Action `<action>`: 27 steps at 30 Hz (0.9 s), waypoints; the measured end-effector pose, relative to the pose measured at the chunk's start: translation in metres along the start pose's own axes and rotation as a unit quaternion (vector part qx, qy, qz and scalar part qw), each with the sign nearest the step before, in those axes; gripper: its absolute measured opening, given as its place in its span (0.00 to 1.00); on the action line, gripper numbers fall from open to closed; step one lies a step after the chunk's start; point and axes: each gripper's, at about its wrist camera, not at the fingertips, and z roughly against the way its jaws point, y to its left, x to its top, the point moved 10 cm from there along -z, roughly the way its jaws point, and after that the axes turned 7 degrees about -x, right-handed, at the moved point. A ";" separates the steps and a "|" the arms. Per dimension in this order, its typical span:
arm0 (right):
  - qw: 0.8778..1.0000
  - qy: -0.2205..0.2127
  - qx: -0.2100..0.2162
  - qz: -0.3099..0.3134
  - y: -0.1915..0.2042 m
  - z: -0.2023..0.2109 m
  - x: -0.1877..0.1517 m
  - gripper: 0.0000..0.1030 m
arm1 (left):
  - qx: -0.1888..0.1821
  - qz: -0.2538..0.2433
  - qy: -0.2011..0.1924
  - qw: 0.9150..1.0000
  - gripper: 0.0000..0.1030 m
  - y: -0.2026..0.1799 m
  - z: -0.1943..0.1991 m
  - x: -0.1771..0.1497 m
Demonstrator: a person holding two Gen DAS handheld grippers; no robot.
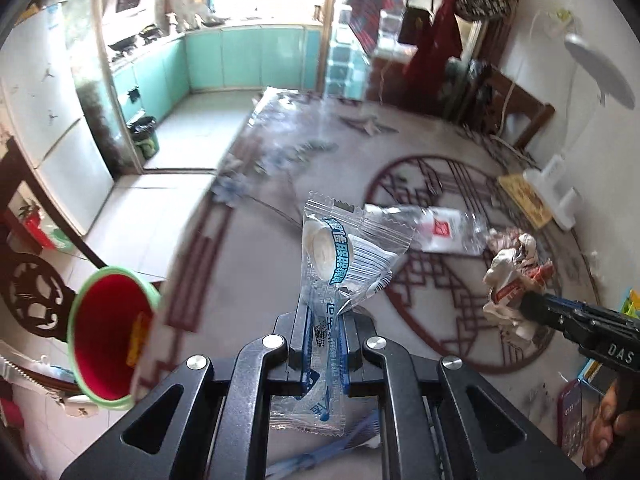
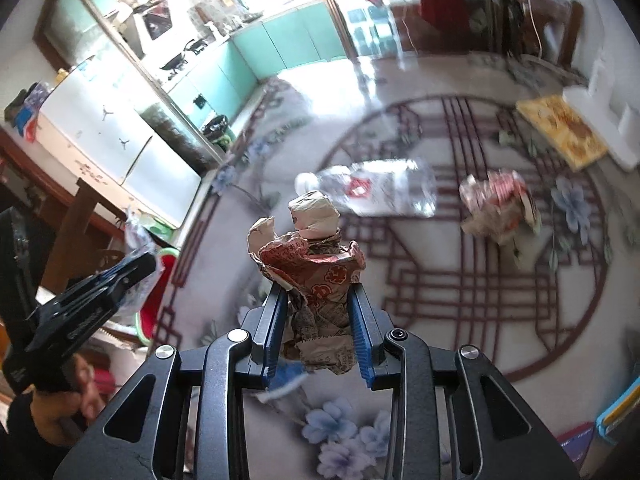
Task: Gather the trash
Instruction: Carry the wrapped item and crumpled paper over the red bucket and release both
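My left gripper (image 1: 326,322) is shut on a clear plastic wrapper with blue print (image 1: 344,256) and holds it above the table. My right gripper (image 2: 318,300) is shut on a crumpled brown and red paper wad (image 2: 316,264); it also shows in the left wrist view (image 1: 508,280). A red bin with a green rim (image 1: 108,332) stands below the table's left edge. A clear empty plastic bottle (image 2: 376,192) lies on the table, and a second crumpled paper wad (image 2: 496,204) lies to its right.
The table (image 2: 440,280) has a patterned top with red lattice and blue flowers. A yellow box (image 2: 560,132) and a white block (image 2: 600,120) sit at its far right. A phone (image 1: 572,416) lies near the right edge. Kitchen cabinets (image 1: 240,56) stand behind.
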 end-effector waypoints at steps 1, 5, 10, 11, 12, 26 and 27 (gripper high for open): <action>1.000 -0.005 0.001 0.001 0.005 0.002 0.003 0.29 | 0.002 0.002 -0.006 1.000 0.08 0.007 0.008 0.002; 1.000 -0.026 0.007 0.006 0.027 0.007 0.015 0.29 | 0.010 0.010 -0.025 1.000 0.08 0.032 0.033 0.006; 0.999 -0.040 0.024 0.023 0.068 0.008 0.022 0.29 | 0.024 0.021 -0.038 0.999 0.08 0.069 0.056 0.005; 0.998 -0.041 0.026 0.027 0.076 0.008 0.022 0.29 | 0.026 0.023 -0.039 0.999 0.08 0.076 0.058 0.004; 0.998 -0.041 0.028 0.030 0.083 0.006 0.022 0.29 | 0.028 0.026 -0.040 0.998 0.08 0.082 0.061 0.003; 0.997 -0.034 0.046 0.058 0.167 -0.018 0.018 0.29 | 0.053 0.059 -0.043 0.996 0.08 0.183 0.086 -0.009; 0.996 -0.032 0.048 0.060 0.172 -0.020 0.017 0.30 | 0.055 0.061 -0.042 0.996 0.08 0.191 0.087 -0.010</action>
